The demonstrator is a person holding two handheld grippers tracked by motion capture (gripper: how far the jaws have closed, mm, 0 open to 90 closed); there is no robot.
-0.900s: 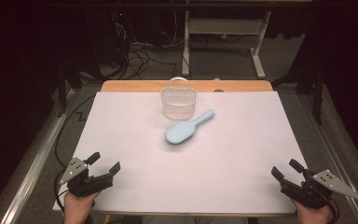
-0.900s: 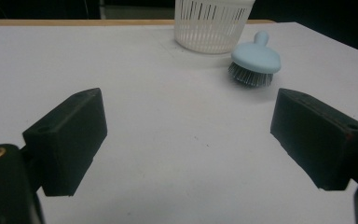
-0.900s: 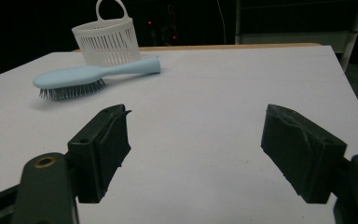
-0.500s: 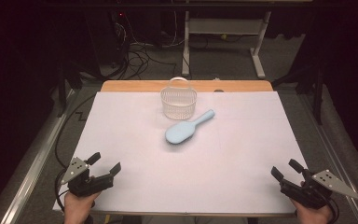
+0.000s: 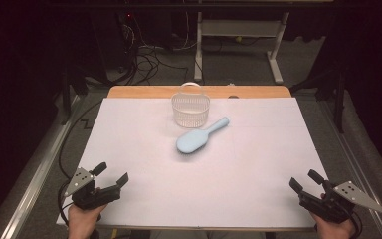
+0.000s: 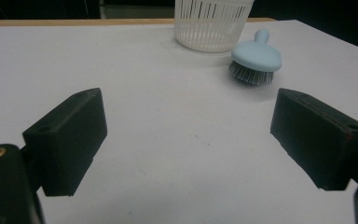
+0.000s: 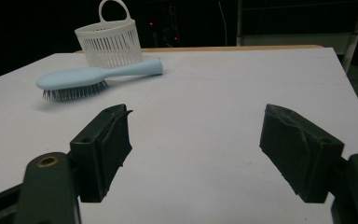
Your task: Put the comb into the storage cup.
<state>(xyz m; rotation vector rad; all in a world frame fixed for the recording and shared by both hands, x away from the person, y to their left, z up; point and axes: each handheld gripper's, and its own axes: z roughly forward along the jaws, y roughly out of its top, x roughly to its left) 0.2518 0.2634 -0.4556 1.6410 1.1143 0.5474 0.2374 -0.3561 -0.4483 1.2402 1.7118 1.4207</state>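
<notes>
L gripper (image 5: 113, 175) & R gripper (image 5: 302, 180): both agape, empty | hairbrush (image 5: 199, 139) well ahead: prob. light, rigid plastic, slick | grab handle

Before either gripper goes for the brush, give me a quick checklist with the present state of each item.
1. Left gripper open, nothing between the jaws: ok.
2. Right gripper open, nothing between the jaws: ok.
3. Brush lies bristles down, free of both grippers: ok.
4. Brush handle has room around it for a grasp: ok.
5. Basket upright behind the brush: ok.
6. Basket has nothing in it: cannot tell.
</notes>
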